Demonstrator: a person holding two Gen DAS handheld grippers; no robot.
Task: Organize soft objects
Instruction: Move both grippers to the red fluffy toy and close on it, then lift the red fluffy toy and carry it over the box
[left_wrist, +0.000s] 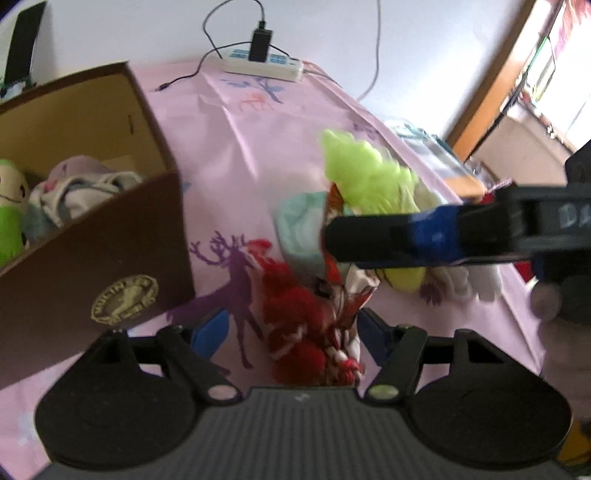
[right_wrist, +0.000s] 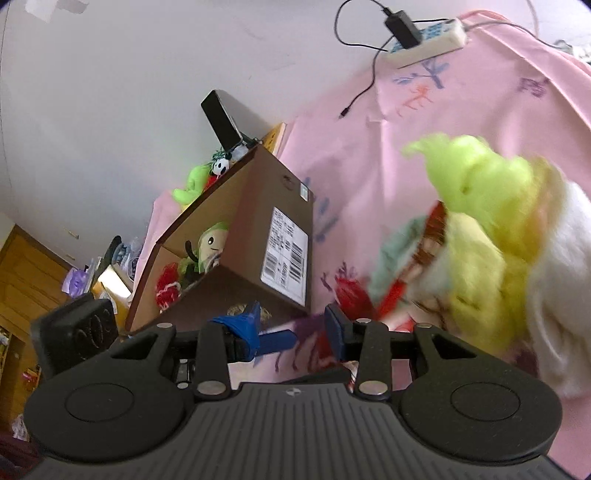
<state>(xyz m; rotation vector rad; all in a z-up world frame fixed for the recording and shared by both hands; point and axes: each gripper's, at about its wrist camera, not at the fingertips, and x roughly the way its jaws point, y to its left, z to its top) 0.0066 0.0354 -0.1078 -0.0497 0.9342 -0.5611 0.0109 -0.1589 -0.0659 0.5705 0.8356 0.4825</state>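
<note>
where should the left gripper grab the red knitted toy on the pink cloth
Grip the red knitted toy across its narrow middle, coming from above along its length. It lies stretched out between the open left gripper fingers, clear of the brown box.

Left gripper (left_wrist: 291, 332) at 6 o'clock, jaws apart around a red knitted toy (left_wrist: 299, 325); contact unclear. Brown box (left_wrist: 122, 258) at 9 o'clock, soft toys inside. Lime-green plush (left_wrist: 365, 181) near centre; right gripper (left_wrist: 332, 240) reaches in from 3 o'clock. Power strip (left_wrist: 264, 64) at 12 o'clock on pink cloth (left_wrist: 229, 147).
</note>
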